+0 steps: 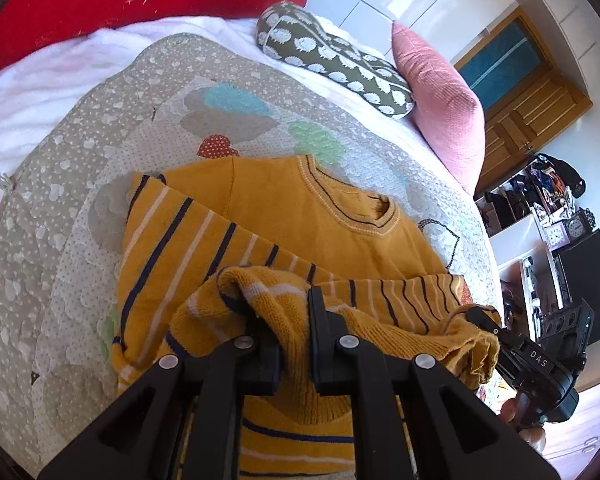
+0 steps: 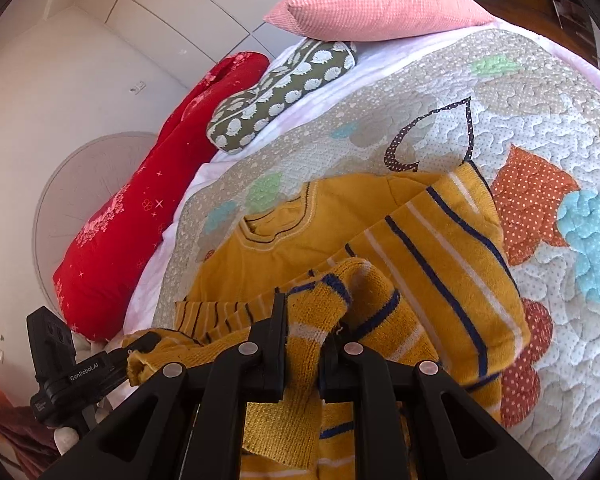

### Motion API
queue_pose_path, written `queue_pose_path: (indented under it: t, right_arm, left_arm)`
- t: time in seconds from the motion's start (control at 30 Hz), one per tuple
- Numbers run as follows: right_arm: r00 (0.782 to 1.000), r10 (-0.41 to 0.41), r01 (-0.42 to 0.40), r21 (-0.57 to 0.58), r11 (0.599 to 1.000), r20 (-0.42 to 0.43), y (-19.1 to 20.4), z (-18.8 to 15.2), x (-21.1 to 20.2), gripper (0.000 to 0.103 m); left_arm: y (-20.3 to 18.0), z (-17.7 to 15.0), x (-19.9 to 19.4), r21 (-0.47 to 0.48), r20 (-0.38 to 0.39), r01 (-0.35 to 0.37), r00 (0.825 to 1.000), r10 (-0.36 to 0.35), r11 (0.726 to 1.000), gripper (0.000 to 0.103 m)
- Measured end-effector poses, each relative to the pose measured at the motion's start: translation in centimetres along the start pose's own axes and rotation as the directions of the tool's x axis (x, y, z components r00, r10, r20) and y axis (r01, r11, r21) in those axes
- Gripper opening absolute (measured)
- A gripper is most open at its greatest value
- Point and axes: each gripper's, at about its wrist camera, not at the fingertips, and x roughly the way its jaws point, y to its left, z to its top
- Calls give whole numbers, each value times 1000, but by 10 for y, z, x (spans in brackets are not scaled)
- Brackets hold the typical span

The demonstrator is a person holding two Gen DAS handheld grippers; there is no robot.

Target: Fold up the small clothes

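Observation:
A small mustard-yellow knit sweater (image 1: 300,216) with navy and white stripes lies on a patchwork quilt (image 1: 60,216), neck opening toward the pillows, both striped sleeves folded across its body. My left gripper (image 1: 290,320) is shut on the sweater's bottom hem and lifts it off the quilt. My right gripper (image 2: 304,320) is shut on the hem further along; the sweater (image 2: 300,240) shows there too. Each gripper appears in the other's view, the right one (image 1: 484,320) and the left one (image 2: 140,344), both clamped on the same raised hem.
The quilt (image 2: 540,120) covers a bed. A pink pillow (image 1: 444,108), an olive hedgehog-print bolster (image 1: 340,60) and a red cushion (image 1: 100,4) lie at the head. White wardrobe doors stand behind. Cluttered shelves (image 1: 548,208) stand to the right of the bed.

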Motion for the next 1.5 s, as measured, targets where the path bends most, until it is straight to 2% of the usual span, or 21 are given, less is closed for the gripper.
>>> queue_pose_path:
  t: [0.13, 0.17, 0.23, 0.3, 0.33, 0.47, 0.6, 0.77, 0.9, 0.93, 0.97, 1.07, 1.13, 1.17, 1.2, 1.23, 1.27, 1.3, 1.33, 1.43, 1.5]
  right_arm:
    - [999, -41, 43, 55, 998, -36, -16, 23, 39, 18]
    - [998, -27, 31, 90, 995, -53, -22, 27, 49, 20]
    - [996, 13, 0, 161, 987, -84, -34, 33, 66, 33]
    - [995, 31, -12, 202, 979, -90, -41, 37, 76, 39]
    - [996, 28, -9, 209, 978, -88, -42, 39, 79, 40]
    - [995, -15, 32, 173, 984, -98, -34, 47, 85, 43]
    - [990, -100, 107, 70, 992, -97, -12, 53, 82, 43]
    - [975, -216, 219, -78, 973, 42, 29, 46, 45, 43]
    - [944, -300, 321, -162, 933, 139, 78, 26, 30, 43]
    - [928, -332, 358, -159, 920, 172, 89, 22, 28, 43]
    - [904, -366, 402, -148, 904, 221, 97, 18, 24, 44]
    - [794, -475, 550, -115, 827, 380, 116, 12, 16, 72]
    - [752, -515, 607, -128, 784, 412, 117, 16, 21, 73]
    - [770, -507, 597, -159, 786, 386, 118, 17, 25, 69]
    - [814, -465, 550, -207, 809, 348, 122, 16, 29, 51]
    - [855, -422, 500, -267, 824, 302, 129, 11, 35, 43]
    - [890, -385, 450, -337, 827, 244, 140, 2, 45, 42]
    - [928, -337, 373, -413, 831, 161, 151, -6, 58, 32]
    - [948, -309, 308, -468, 828, 78, 160, -14, 74, 14]
    - [941, -331, 246, -541, 804, -64, 175, -34, 121, 11]
    - [922, -378, 265, -577, 773, -82, 182, -42, 148, 11]
  left_arm:
    - [22, 15, 24, -94, -49, 81, 995, -86, 992, 11]
    - [28, 18, 24, -121, -53, 104, 992, -111, 987, 14]
    - [37, 21, 15, -163, -29, 175, 983, -182, 971, 23]
    - [39, 21, -2, -156, 13, 207, 978, -207, 966, 40]
    - [39, 21, -12, -142, 33, 207, 978, -204, 968, 42]
    - [41, 16, -54, -73, 105, 154, 984, -146, 985, 46]
    - [57, -20, -100, -81, 218, 31, 976, -13, 996, 57]
    - [78, -84, -127, -94, 269, -94, 956, 116, 991, 57]
    - [83, -120, -129, -86, 256, -140, 954, 158, 986, 57]
    - [82, -127, -129, -76, 247, -143, 956, 157, 987, 57]
    - [81, -131, -129, -62, 240, -144, 958, 155, 988, 57]
    - [82, -142, -135, -40, 238, -138, 961, 144, 990, 57]
    - [89, -148, -142, -41, 238, -128, 962, 134, 991, 57]
    - [93, -150, -145, -47, 242, -132, 960, 139, 990, 57]
    - [97, -152, -149, -54, 249, -139, 957, 148, 989, 57]
    - [101, -152, -151, -59, 257, -149, 953, 159, 987, 57]
    - [104, -151, -153, -63, 265, -158, 949, 169, 985, 57]
    - [107, -151, -155, -68, 273, -161, 946, 174, 985, 57]
    - [110, -151, -156, -75, 274, -155, 947, 170, 985, 57]
    - [120, -153, -159, -96, 261, -125, 954, 146, 988, 57]
    - [127, -156, -161, -111, 258, -127, 954, 152, 986, 57]
